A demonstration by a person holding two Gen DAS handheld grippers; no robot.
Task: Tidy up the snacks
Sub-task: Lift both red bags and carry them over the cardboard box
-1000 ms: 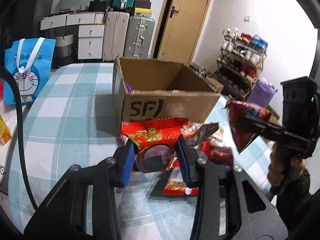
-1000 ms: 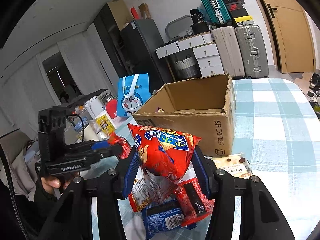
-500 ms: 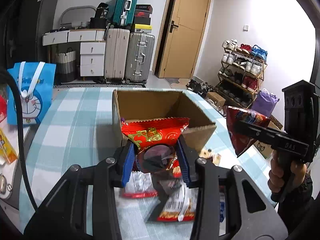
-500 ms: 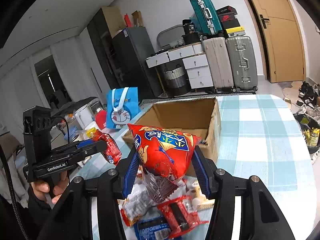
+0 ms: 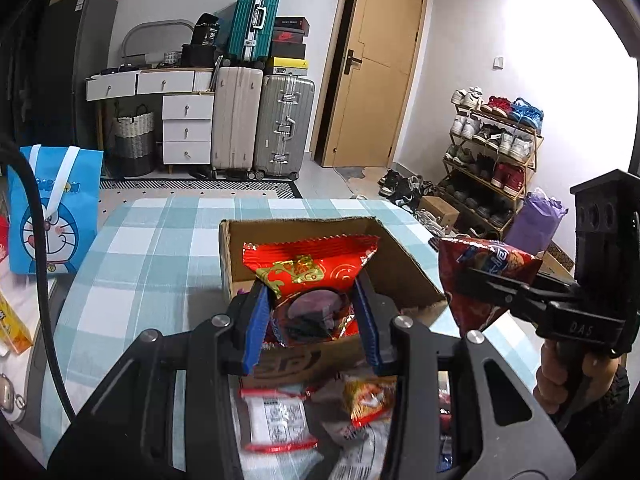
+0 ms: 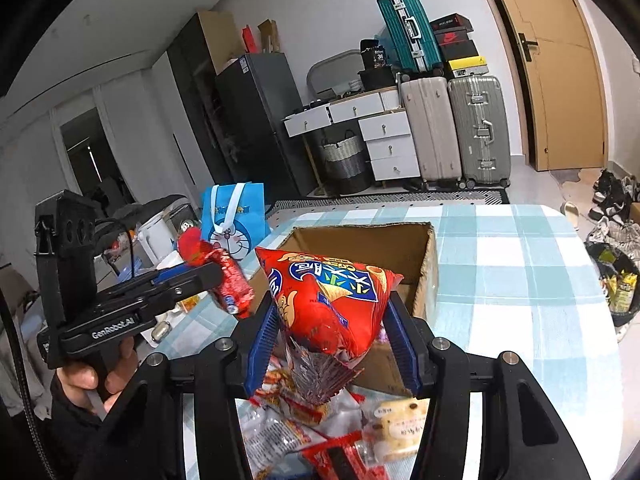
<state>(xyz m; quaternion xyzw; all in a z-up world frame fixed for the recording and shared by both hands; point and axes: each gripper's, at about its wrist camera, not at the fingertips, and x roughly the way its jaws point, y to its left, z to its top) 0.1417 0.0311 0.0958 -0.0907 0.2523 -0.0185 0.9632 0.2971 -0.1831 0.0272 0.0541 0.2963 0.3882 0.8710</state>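
Observation:
My left gripper (image 5: 310, 322) is shut on a red snack packet (image 5: 310, 270) with gold print, held above the front edge of the open cardboard box (image 5: 404, 276). My right gripper (image 6: 332, 346) is shut on a red chip bag (image 6: 328, 292) with blue label, held above the box's near corner (image 6: 424, 276). The right gripper also shows in the left wrist view (image 5: 496, 290), beside the box. The left gripper shows in the right wrist view (image 6: 208, 276). Several loose snack packets (image 5: 276, 420) lie on the checked tablecloth (image 5: 160, 248) in front of the box.
A blue cartoon bag (image 5: 54, 210) stands at the table's left edge, with a yellow carton (image 5: 12, 328) near it. Suitcases (image 5: 260, 124), drawers and a shoe rack (image 5: 492, 156) stand behind. Bare tablecloth (image 6: 520, 280) lies right of the box.
Both grippers have risen and moved forward with their packets, from beside the snack pile to over the box's front edge. The box now looks lower and its inside shows.

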